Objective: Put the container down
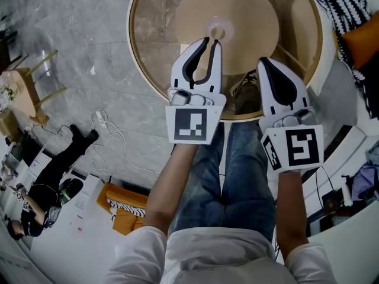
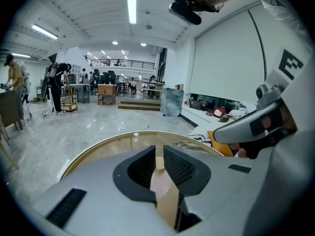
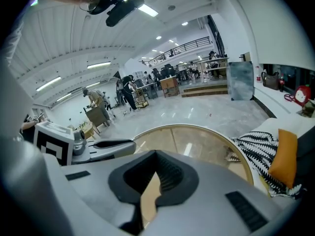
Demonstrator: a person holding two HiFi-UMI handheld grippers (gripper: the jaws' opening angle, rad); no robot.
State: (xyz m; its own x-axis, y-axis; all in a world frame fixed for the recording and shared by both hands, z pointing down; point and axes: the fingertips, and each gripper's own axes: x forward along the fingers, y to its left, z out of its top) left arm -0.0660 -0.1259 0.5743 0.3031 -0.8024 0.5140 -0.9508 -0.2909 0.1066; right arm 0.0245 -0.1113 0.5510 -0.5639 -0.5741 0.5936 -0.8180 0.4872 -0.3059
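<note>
Over round glass table (image 1: 155, 34): two grippers held side by side, neither pinching anything.
L gripper (image 1: 212, 41): jaws a narrow slit apart, only the table's tan base (image 1: 249, 16) showing thru the gap. R gripper (image 1: 264, 60), just beside it: jaws pressed together at the tips, nothing betw. them. Where the container is, can't tell from any view.

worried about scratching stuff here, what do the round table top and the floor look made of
Table top: apparently clear tinted glass in a gold-coloured rim; the tan base and the floor show through it. Floor: probably polished grey stone or marble-look tile; veined, glossy, with joint lines and lamp reflections.
</note>
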